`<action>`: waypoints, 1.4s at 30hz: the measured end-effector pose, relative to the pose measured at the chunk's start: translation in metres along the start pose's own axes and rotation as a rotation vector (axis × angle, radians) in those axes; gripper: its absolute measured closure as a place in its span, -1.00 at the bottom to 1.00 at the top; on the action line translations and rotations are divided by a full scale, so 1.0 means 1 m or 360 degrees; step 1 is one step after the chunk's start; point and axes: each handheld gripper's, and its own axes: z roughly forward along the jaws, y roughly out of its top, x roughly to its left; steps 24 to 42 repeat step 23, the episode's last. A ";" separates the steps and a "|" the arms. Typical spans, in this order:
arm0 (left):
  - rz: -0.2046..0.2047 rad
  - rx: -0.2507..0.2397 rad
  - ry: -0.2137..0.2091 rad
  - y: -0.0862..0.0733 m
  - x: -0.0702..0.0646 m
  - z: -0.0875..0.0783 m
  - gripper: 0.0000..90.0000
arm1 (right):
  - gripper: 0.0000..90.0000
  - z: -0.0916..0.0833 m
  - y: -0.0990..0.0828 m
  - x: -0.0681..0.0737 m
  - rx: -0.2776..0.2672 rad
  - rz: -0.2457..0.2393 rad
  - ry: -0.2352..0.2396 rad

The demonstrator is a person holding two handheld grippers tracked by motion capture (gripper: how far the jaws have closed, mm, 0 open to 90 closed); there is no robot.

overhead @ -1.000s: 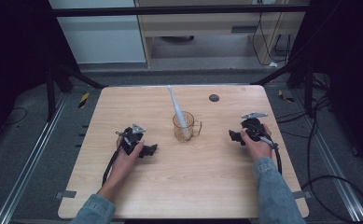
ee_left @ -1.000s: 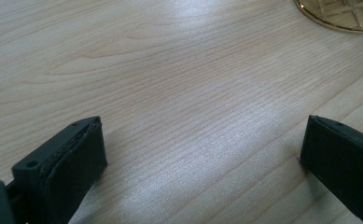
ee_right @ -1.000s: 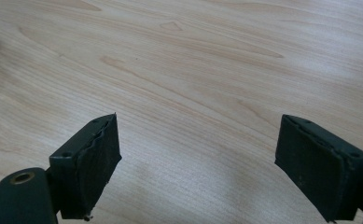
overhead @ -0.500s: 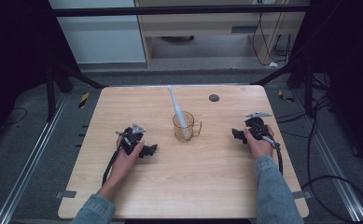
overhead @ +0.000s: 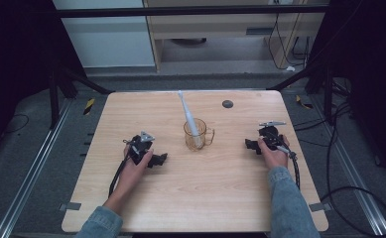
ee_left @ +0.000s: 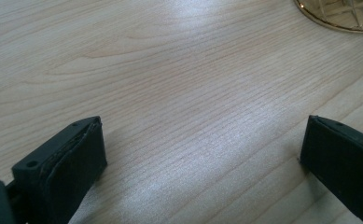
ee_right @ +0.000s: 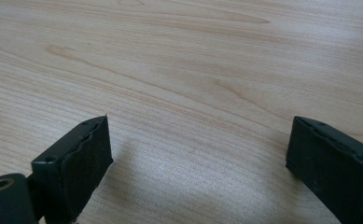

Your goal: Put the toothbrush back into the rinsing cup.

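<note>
While grippers rest, cup sits between, apart.

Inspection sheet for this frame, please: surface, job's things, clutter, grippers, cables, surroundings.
Surface: pale wooden table, bare between the hands.
Job's things: amber glass mug at centre; white toothbrush stands in it, leaning away from the person.
Clutter: small dark disc near the far edge.
Grippers: left gripper open over bare wood; right gripper open, jaws just been opening, nothing between them.
Cables: one trails from each gripper; more lie on the floor at right.
Surroundings: grey floor, dark frame, cabinets beyond.
</note>
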 end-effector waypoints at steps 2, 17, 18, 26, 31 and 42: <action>0.0000 0.0000 0.0000 0.000 0.000 0.000 -1.00 | -0.87 0.001 0.000 0.001 -0.0002 -0.0006 -0.0011; 0.0000 0.0000 0.0001 0.000 0.000 0.000 -1.00 | -0.92 0.003 -0.004 0.007 -0.0046 -0.0082 -0.0021; 0.0000 0.0000 0.0000 0.000 0.000 0.000 -1.00 | -0.92 0.002 -0.005 0.008 -0.0046 -0.0088 -0.0013; -0.0001 -0.0001 -0.0002 0.000 0.000 0.000 -1.00 | -0.97 0.000 -0.008 0.008 -0.0038 -0.0080 -0.0009; -0.0001 -0.0001 -0.0002 0.000 0.000 0.000 -1.00 | -0.97 0.000 -0.008 0.008 -0.0038 -0.0080 -0.0009; -0.0001 -0.0001 -0.0002 0.000 0.000 0.000 -1.00 | -0.97 0.000 -0.008 0.008 -0.0038 -0.0080 -0.0009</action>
